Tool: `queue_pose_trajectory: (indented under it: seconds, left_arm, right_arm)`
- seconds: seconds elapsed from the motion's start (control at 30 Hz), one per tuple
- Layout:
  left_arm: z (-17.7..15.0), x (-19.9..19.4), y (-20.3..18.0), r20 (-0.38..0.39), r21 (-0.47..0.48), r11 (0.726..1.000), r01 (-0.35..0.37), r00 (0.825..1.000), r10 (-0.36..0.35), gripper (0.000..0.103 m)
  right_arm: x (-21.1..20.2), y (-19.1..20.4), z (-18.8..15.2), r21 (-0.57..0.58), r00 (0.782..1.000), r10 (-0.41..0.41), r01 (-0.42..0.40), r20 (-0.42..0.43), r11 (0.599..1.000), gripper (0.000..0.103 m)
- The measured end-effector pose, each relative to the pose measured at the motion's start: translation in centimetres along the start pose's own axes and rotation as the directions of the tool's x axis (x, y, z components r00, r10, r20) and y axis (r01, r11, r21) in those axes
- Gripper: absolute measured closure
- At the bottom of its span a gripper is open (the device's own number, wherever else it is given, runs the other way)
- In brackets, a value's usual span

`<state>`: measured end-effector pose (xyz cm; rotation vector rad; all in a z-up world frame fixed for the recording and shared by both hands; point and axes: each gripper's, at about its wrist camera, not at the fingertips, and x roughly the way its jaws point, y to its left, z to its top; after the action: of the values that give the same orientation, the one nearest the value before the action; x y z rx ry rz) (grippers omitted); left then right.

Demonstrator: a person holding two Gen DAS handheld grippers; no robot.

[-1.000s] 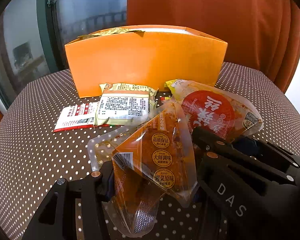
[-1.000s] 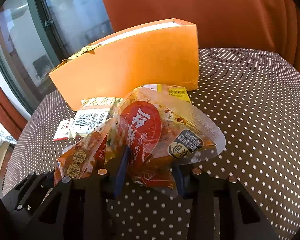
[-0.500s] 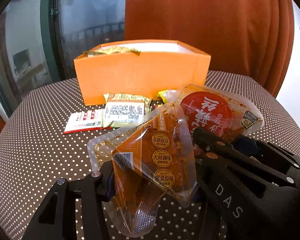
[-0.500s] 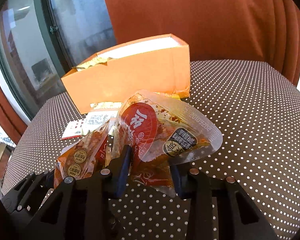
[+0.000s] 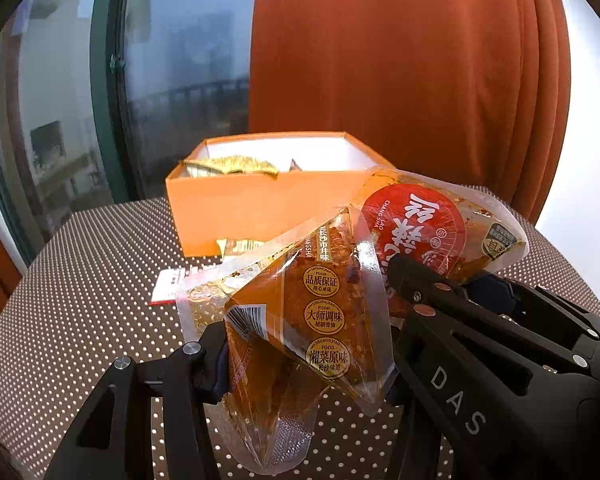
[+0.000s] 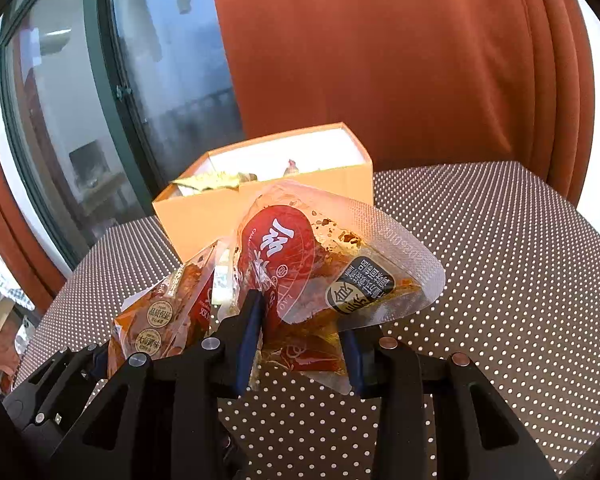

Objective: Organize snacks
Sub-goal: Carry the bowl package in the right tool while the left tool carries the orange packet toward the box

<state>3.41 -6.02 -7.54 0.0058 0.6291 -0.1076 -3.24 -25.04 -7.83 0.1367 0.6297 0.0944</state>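
Your left gripper (image 5: 304,364) pinches glossy orange triangular pouch (image 5: 312,320); your right gripper (image 6: 300,340) pinches crinkly clear red-label pouch (image 6: 312,276); both aloft over dotted cloth (image 6: 500,260), before open orange cardboard box (image 5: 260,204).

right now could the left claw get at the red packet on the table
Probably not. The left claw is shut on an orange pouch, so it has no free grip. The red packet lies on the table partly behind that pouch.

Side-by-side wrist views, both facing the orange box (image 5: 260,204) closely.
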Motion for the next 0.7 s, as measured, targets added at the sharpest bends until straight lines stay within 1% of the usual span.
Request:
queue_pose_trajectory:
  seconds: [0.33,0.47,0.7]
  left_arm:
    - [2.9,-2.9,0.0,0.084,0.009,1.0,0.007,0.996,-0.007,0.047]
    - [4.3,-3.6,0.0,0.113,0.006,1.0,0.01,0.994,-0.01,0.047]
    - [6.2,-4.1,-0.1,0.141,0.005,1.0,0.018,0.99,-0.019,0.047]
  right_arm:
    - [-2.9,0.5,2.3,0.005,0.997,0.003,-0.004,0.079,1.0,0.063]
    - [-3.5,0.8,3.6,-0.001,0.994,0.002,-0.002,0.111,1.0,0.063]
    - [-3.6,1.3,5.6,-0.007,0.989,0.0,0.002,0.151,1.0,0.063]
